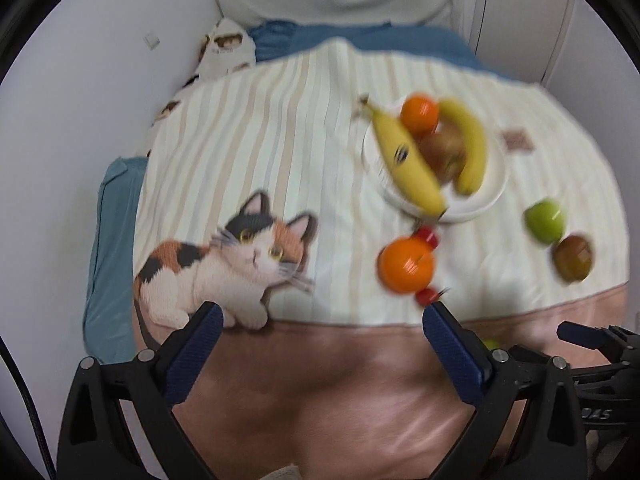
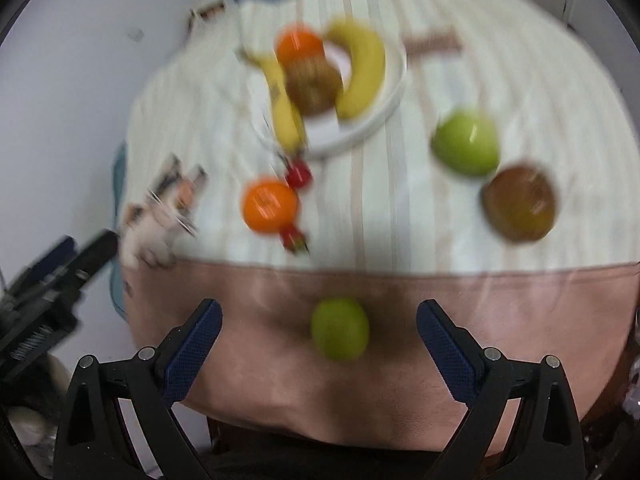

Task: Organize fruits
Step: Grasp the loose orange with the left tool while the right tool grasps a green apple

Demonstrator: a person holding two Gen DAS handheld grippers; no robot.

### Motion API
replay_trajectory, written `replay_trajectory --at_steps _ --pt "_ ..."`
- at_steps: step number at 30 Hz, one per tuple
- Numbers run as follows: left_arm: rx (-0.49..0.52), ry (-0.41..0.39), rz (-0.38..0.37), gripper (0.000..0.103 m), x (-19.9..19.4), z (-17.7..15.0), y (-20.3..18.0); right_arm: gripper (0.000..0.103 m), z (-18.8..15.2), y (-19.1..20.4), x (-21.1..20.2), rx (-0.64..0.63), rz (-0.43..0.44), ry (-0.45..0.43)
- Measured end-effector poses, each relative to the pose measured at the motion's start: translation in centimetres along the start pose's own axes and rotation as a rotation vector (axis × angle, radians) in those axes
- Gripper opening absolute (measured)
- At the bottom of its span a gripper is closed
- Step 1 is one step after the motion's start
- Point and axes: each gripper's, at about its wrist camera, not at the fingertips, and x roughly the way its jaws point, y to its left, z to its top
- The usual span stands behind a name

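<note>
Fruit count: white plate [image 1: 490, 196] holds 2 bananas [image 1: 408, 160], 1 orange [image 1: 419, 112], 1 brown fruit [image 1: 442, 152]. Loose on striped blanket [image 1: 280, 140]: 1 orange [image 2: 271, 208], 2 small red fruits [image 2: 298, 174], 2 green apples [image 2: 466, 142], 1 brown fruit [image 2: 520, 204]. Left gripper [image 1: 322, 328] and right gripper [image 2: 319, 328] both spread wide, holding nothing; nearer apple [image 2: 340, 334] lies between right jaws, untouched.

Left gripper [image 1: 322, 316] and right gripper [image 2: 318, 314], both angled downward, jaws wide apart, empty.
</note>
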Motion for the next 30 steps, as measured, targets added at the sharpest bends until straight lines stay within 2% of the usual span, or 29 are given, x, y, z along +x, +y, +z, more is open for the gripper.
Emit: replay_trajectory --at_steps 2,5,7,9,14,19,22,24,27,28,30 --pt "0.022 0.030 0.025 0.102 1.6 -0.5 0.0 0.096 -0.7 -0.4 3.0 0.010 -0.003 0.047" --pt "0.052 0.065 0.042 0.102 3.6 -0.8 0.0 0.084 -1.1 -0.4 6.6 0.016 -0.032 0.098" --pt "0.070 0.083 0.039 0.102 4.5 -0.7 -0.1 0.067 -1.4 -0.5 8.8 0.038 -0.036 0.141" --pt "0.085 0.099 0.027 0.102 5.4 -0.3 -0.5 0.058 -1.8 -0.3 10.1 0.027 -0.074 0.137" --pt "0.131 0.143 -0.046 0.102 7.9 1.9 -2.6 0.057 -2.5 -0.6 8.9 0.021 -0.085 0.093" --pt "0.190 0.230 -0.147 0.102 11.3 3.7 -5.6 0.057 -2.3 -3.2 6.4 0.077 -0.109 0.038" --pt "0.219 0.279 -0.170 0.102 13.6 4.3 -7.2 0.057 -2.0 -4.1 5.7 0.091 -0.119 0.021" --pt "0.246 0.301 -0.175 0.093 14.7 4.3 -8.1 0.057 -1.9 -4.3 5.5 0.096 -0.122 0.016" --pt "0.251 0.336 -0.214 0.071 16.0 4.1 -9.1 0.057 -1.7 -4.3 5.6 0.099 -0.125 0.013" --pt "0.240 0.339 -0.206 0.062 16.3 4.1 -9.2 0.057 -1.7 -4.3 5.7 0.099 -0.125 0.014" --pt "0.224 0.333 -0.212 0.062 16.4 4.1 -9.2 0.057 -1.5 -4.2 5.9 0.098 -0.123 0.018"
